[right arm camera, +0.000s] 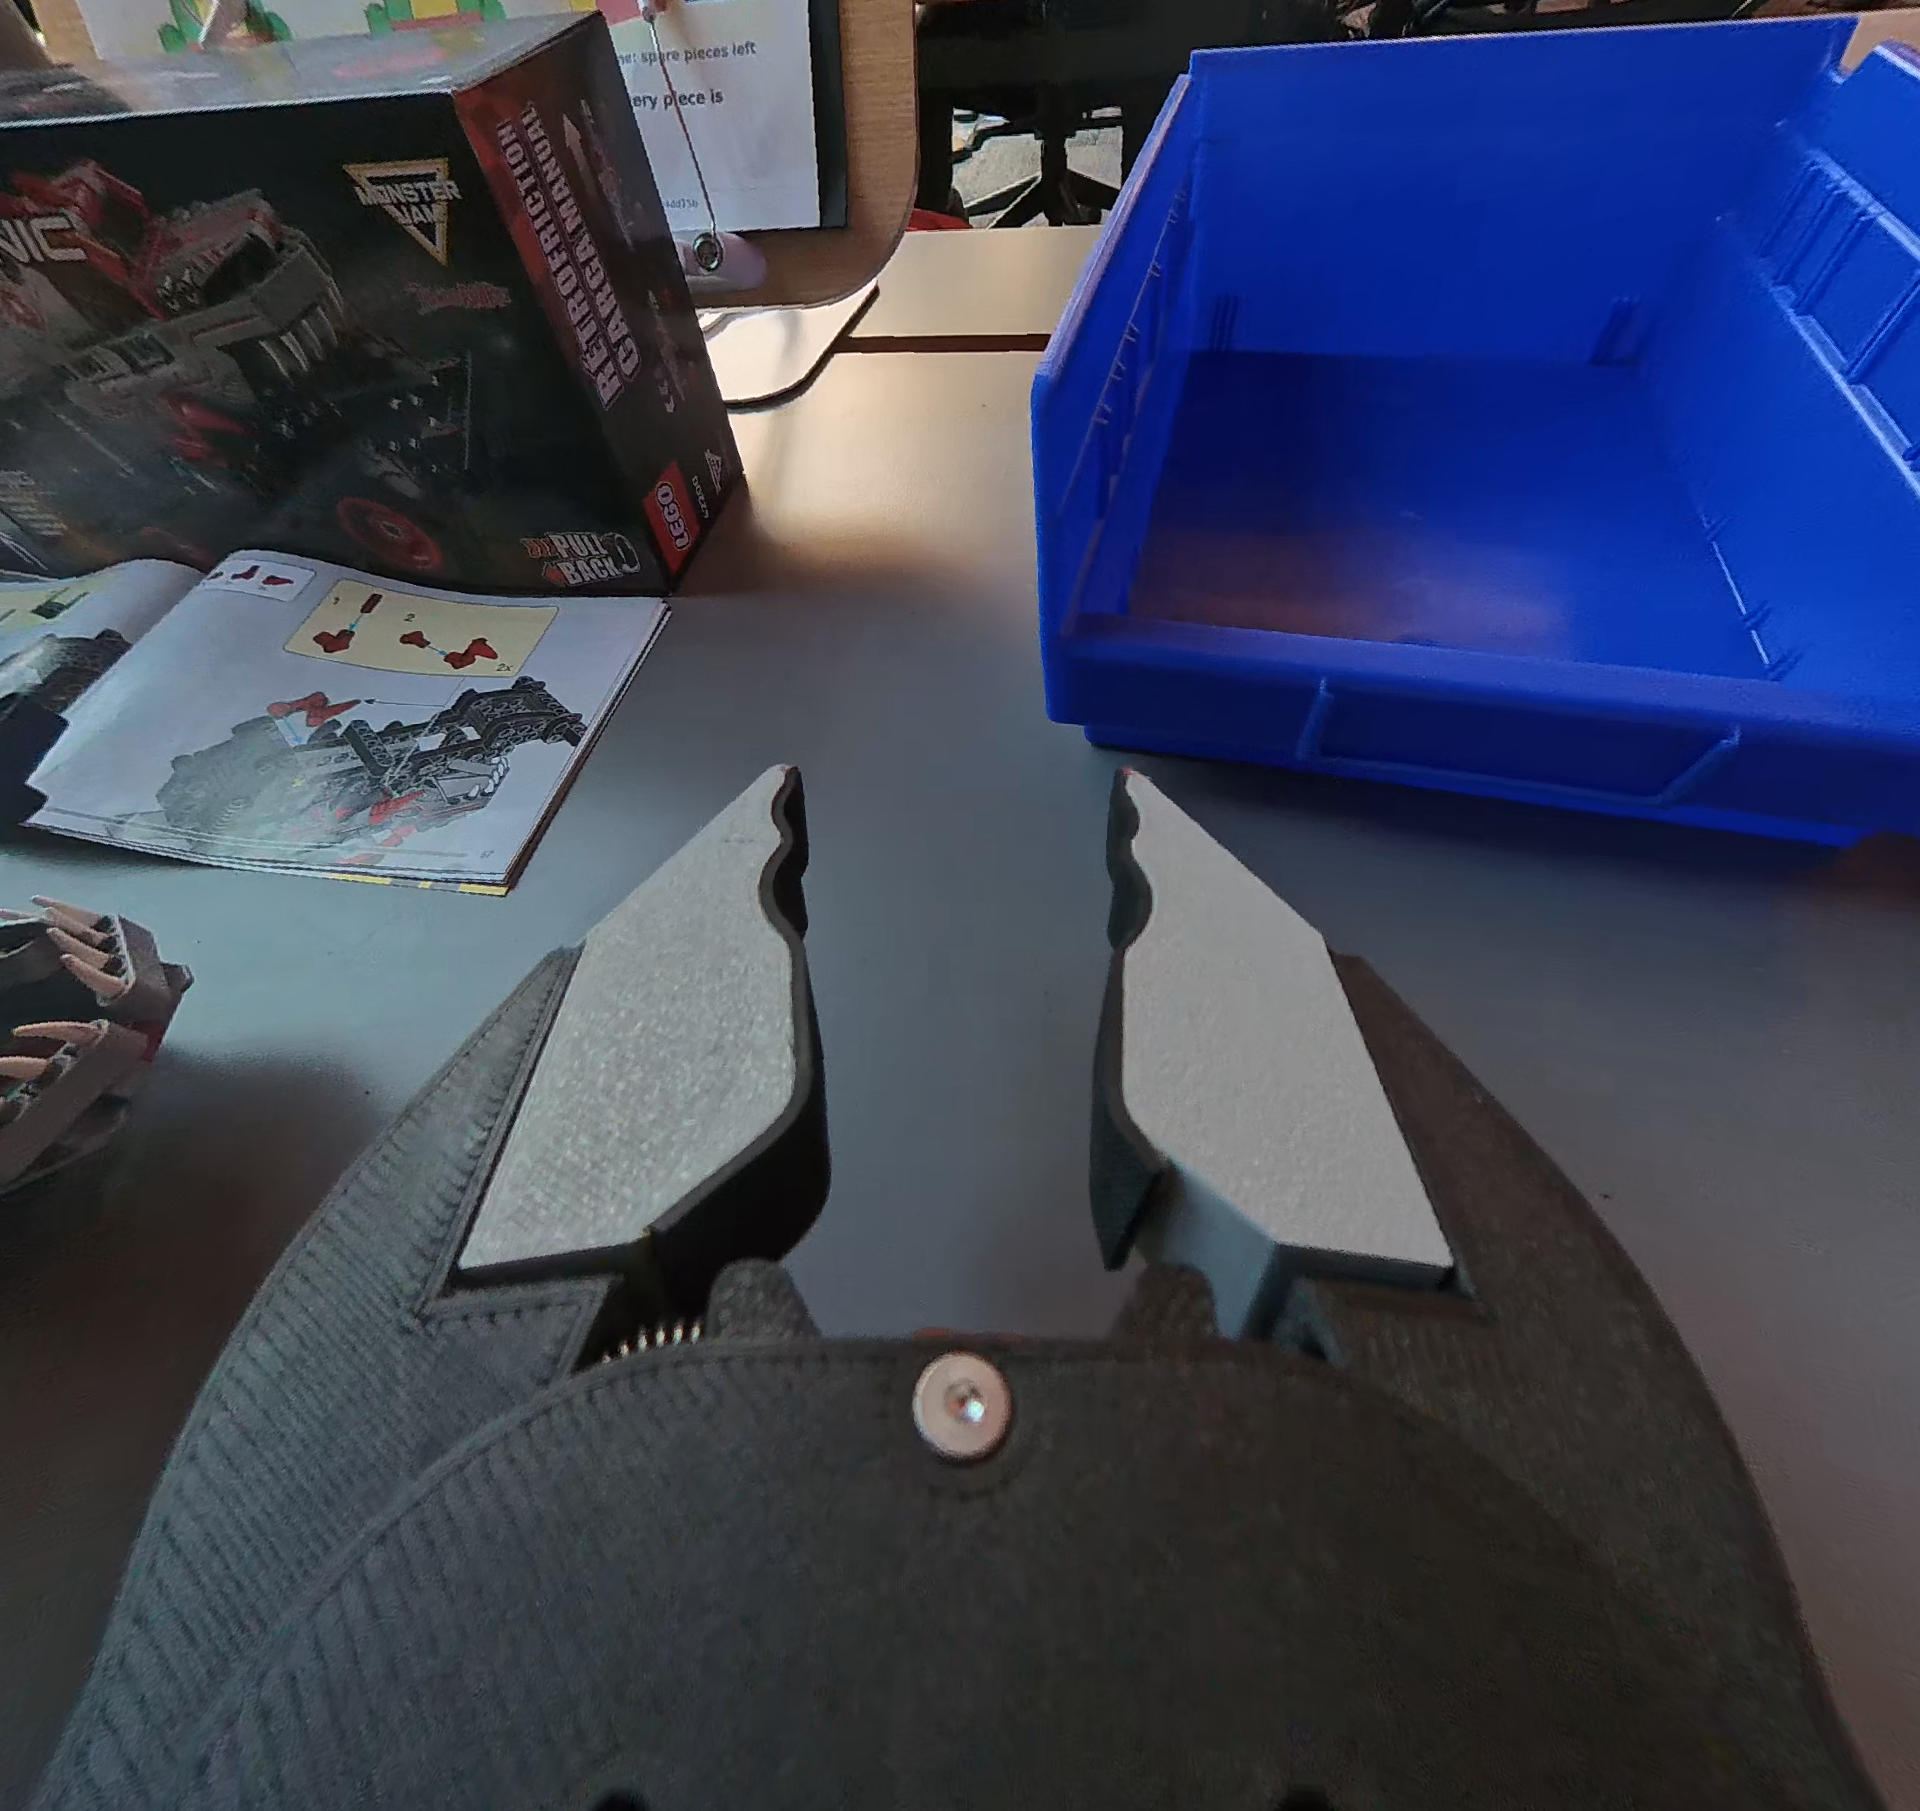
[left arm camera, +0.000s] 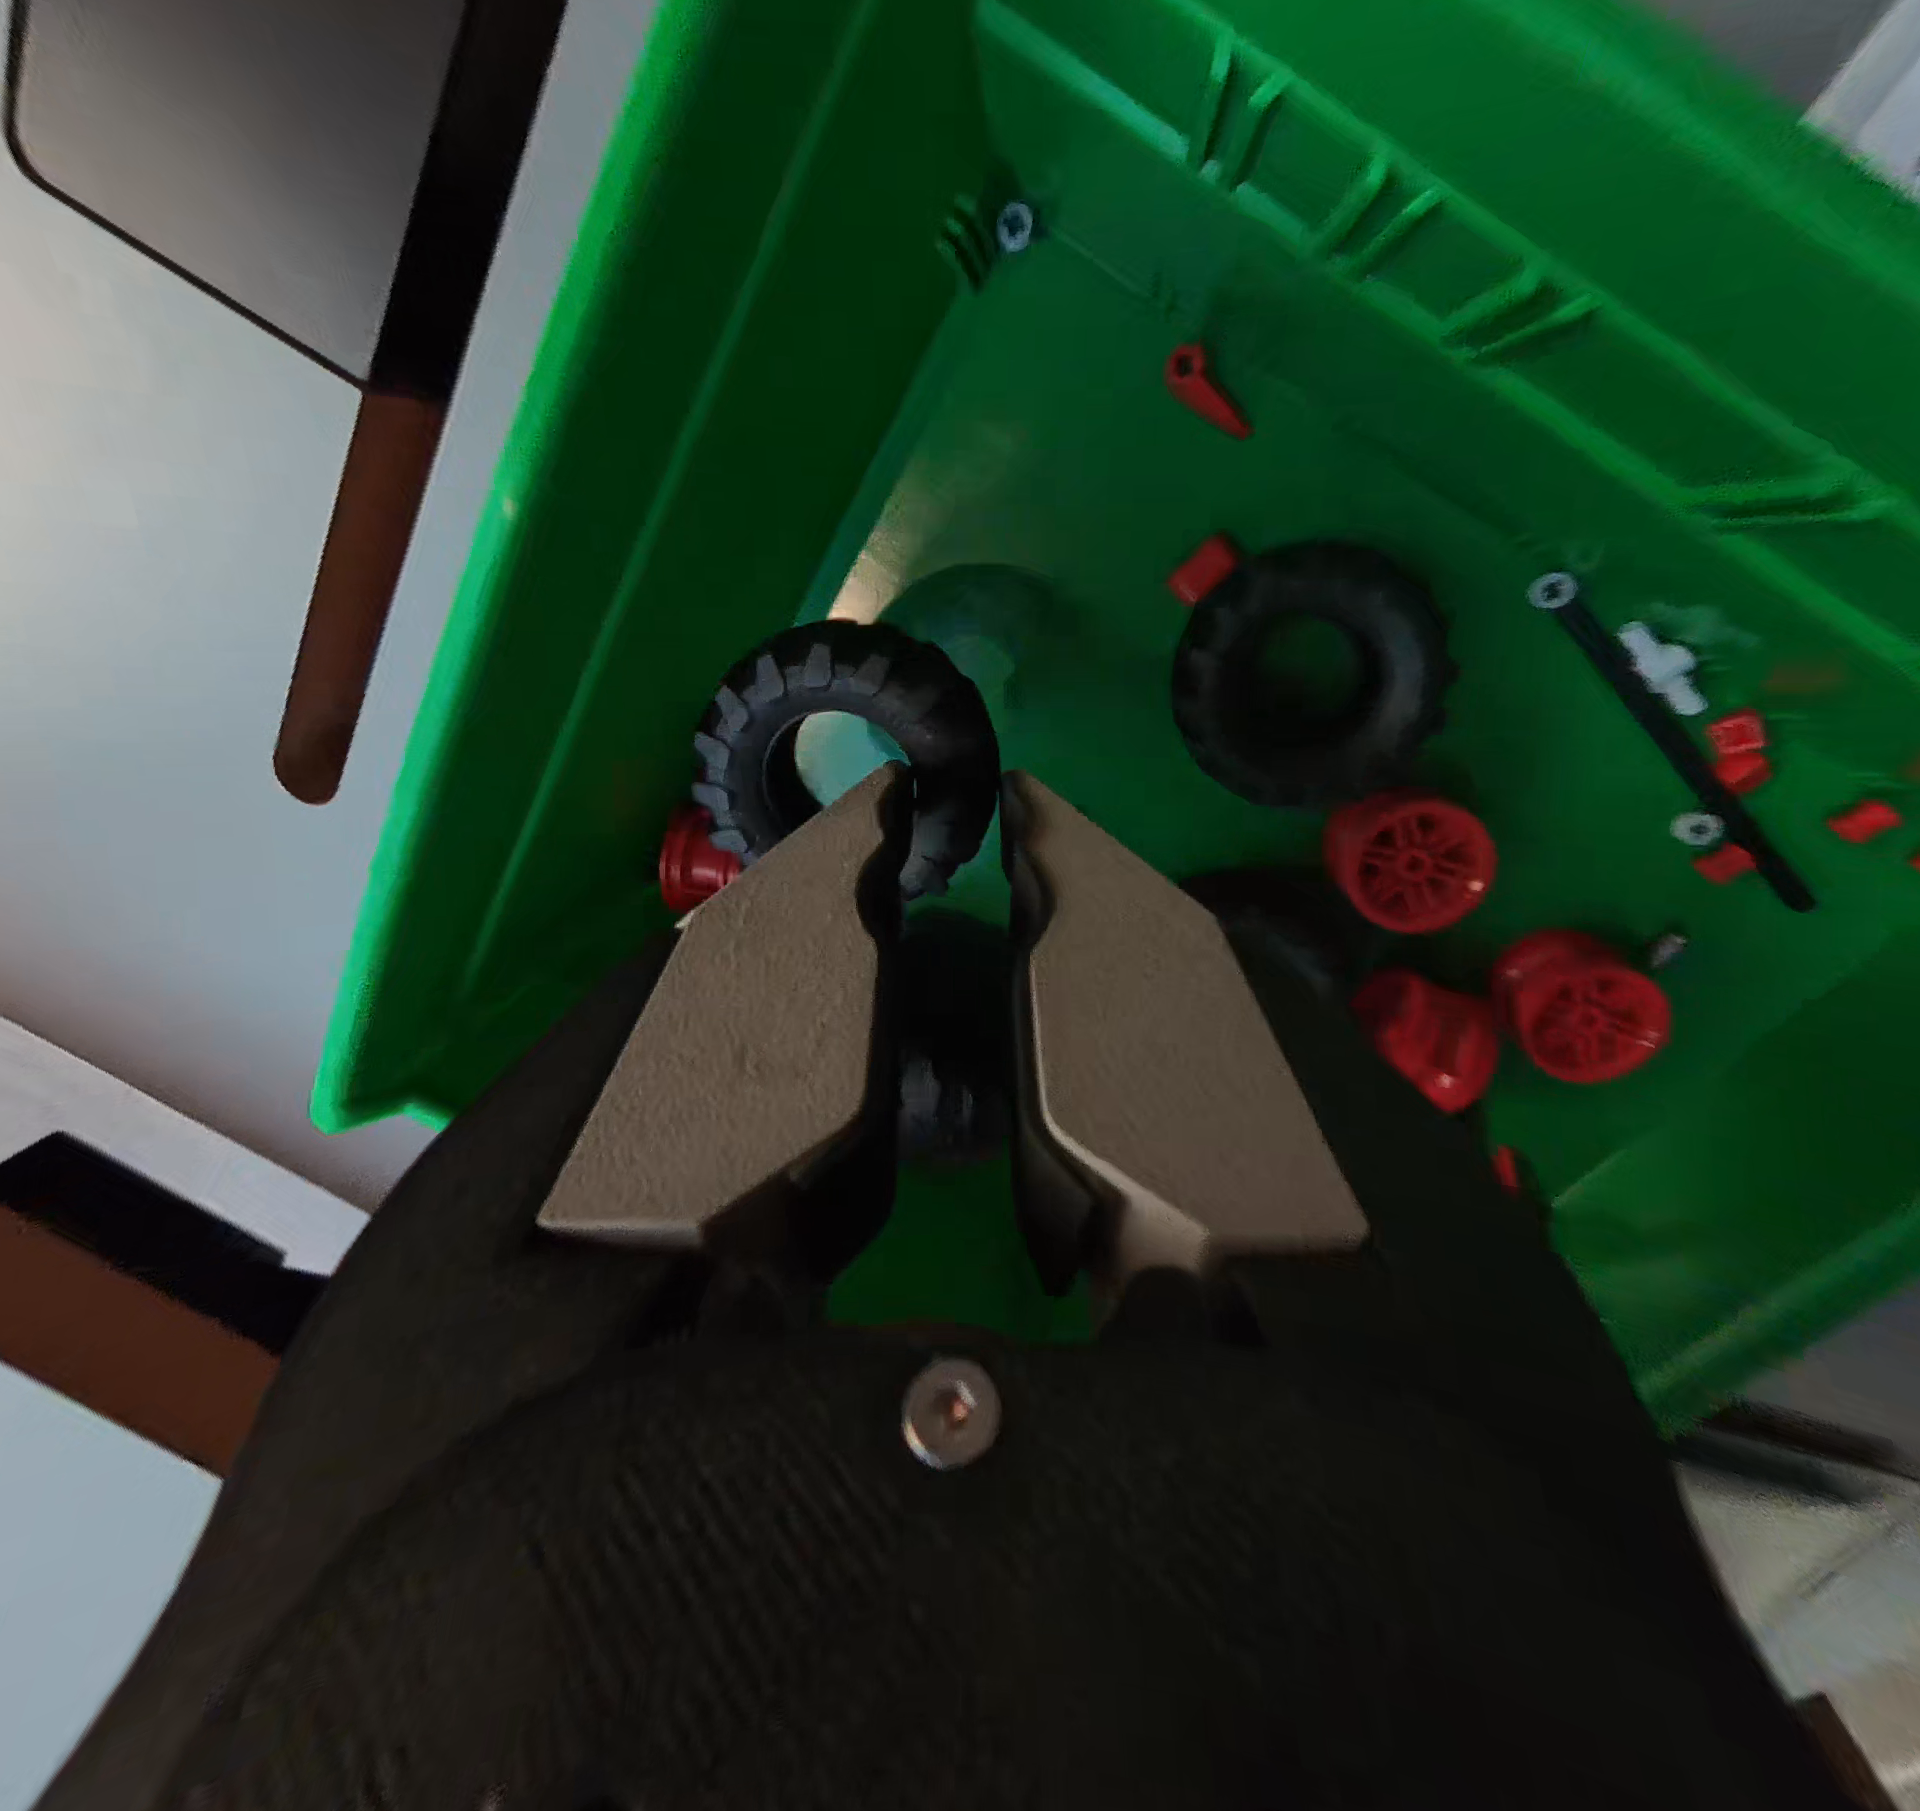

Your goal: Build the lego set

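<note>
Grey tabletop [right arm camera: 935,535] under my idle, spread right gripper [right arm camera: 956,785]; blue bin [right arm camera: 1403,733] at one o'clock. My left gripper [left arm camera: 951,785] pinches a black tyre [left arm camera: 821,691] by its wall over the green bin [left arm camera: 665,514]. That thin, edge-on grip could let it twist free and drop among the red hubs [left arm camera: 1408,862] at three o'clock.

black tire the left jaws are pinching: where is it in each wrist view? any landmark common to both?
Left wrist view: black tire left of centre, its rim pinched at the tips of the left gripper, over the green bin.
Right wrist view: not in it; right gripper open and empty.
Shared landmark: only the grey tabletop.
</note>
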